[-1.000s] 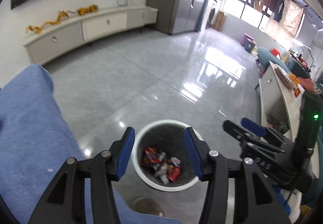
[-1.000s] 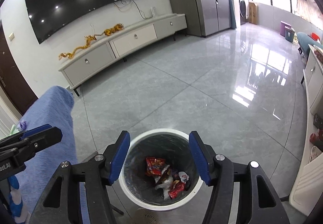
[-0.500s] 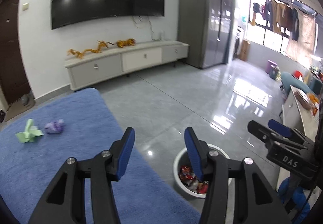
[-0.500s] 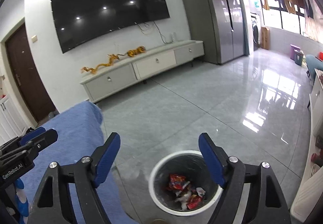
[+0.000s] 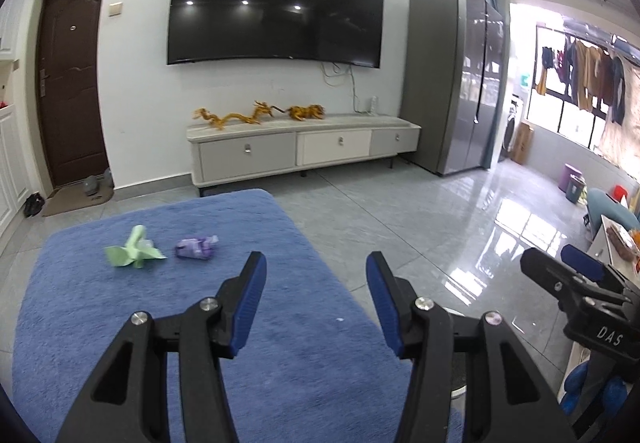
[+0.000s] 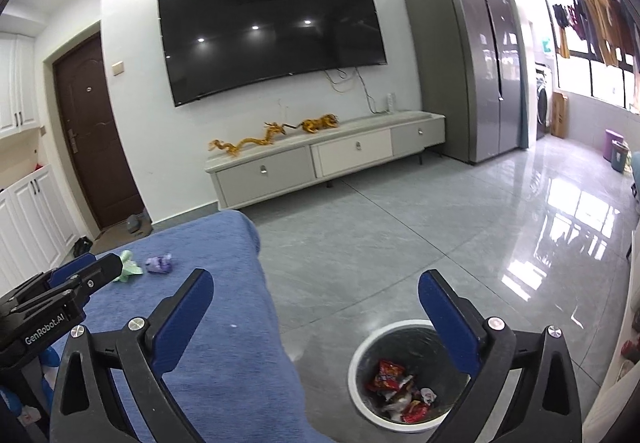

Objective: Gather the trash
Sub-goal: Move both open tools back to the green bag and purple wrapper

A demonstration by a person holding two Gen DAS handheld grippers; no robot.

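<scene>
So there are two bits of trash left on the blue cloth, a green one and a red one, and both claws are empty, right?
Not quite: beside the green wrapper lies a purple wrapper, not a red one, as the left wrist view shows. The rest holds: two pieces on the blue cloth, both claws empty.

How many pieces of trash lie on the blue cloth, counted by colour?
Green wrapper: 1
Purple wrapper: 1
Total on the blue cloth: 2
</scene>
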